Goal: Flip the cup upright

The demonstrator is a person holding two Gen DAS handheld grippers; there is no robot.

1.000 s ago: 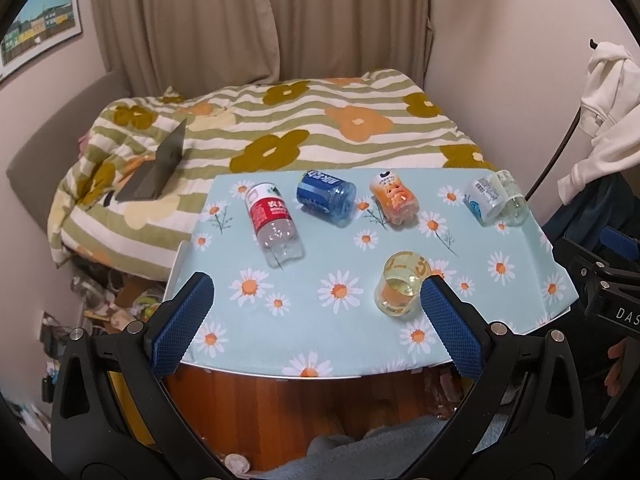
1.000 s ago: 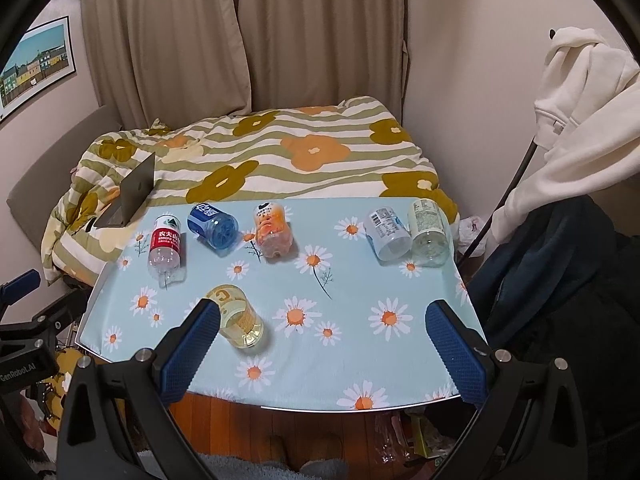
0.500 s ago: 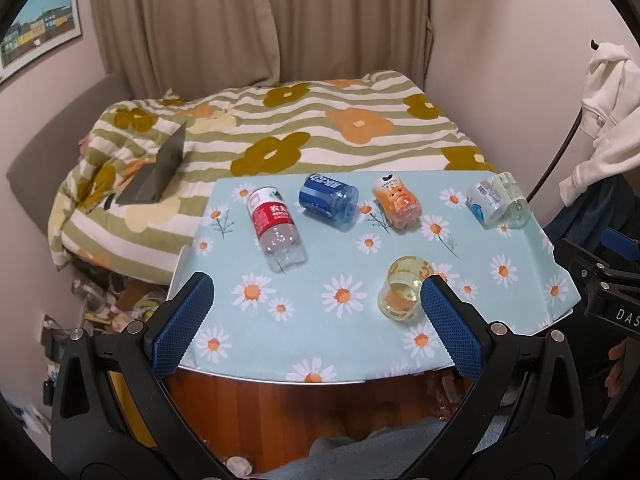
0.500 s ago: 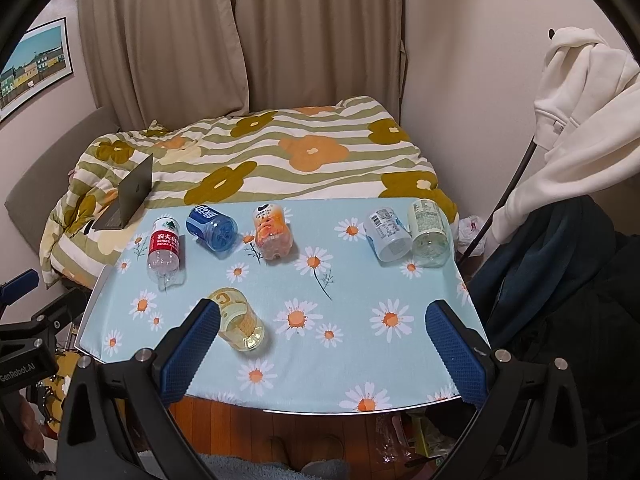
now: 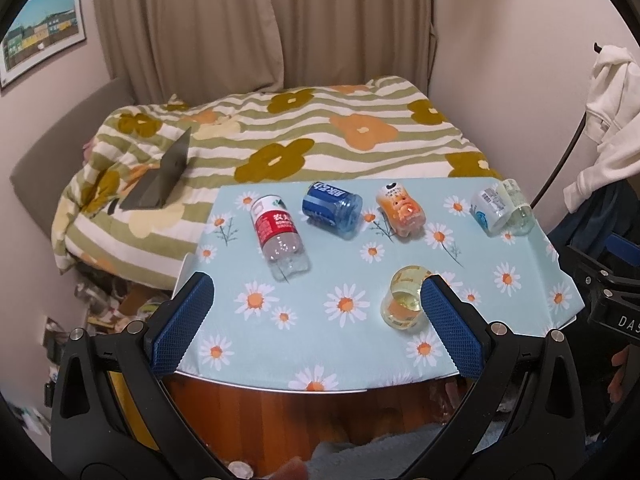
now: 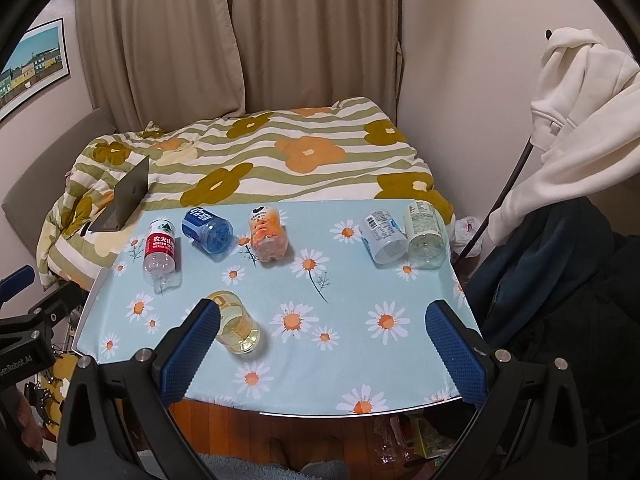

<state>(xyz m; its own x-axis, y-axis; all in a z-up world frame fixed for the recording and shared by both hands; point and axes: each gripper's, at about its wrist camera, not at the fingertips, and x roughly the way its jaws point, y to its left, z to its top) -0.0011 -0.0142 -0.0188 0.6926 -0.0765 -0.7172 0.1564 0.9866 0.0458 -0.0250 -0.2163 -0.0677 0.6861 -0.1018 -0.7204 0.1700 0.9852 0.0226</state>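
Observation:
A clear yellowish cup (image 5: 403, 299) lies on its side on the daisy-print table (image 5: 352, 340), near the front edge; it also shows in the right wrist view (image 6: 236, 326). My left gripper (image 5: 316, 324) is open and empty, held above the table's front edge, its right finger (image 5: 448, 320) just in front of the cup. My right gripper (image 6: 324, 356) is open and empty, its left finger (image 6: 192, 348) just in front of the cup.
Several cut bottles lie on their sides along the table's back: red-label (image 5: 278, 232), blue (image 5: 332, 209), orange (image 5: 400, 209), white (image 5: 489, 210) and clear (image 5: 518, 212). A bed (image 5: 288, 136) with a laptop (image 5: 162, 184) stands behind. Clothes (image 6: 576, 128) hang at right.
Both grippers have drifted slightly; the table sits a little lower and farther in the left wrist view. Nothing on the table has moved.

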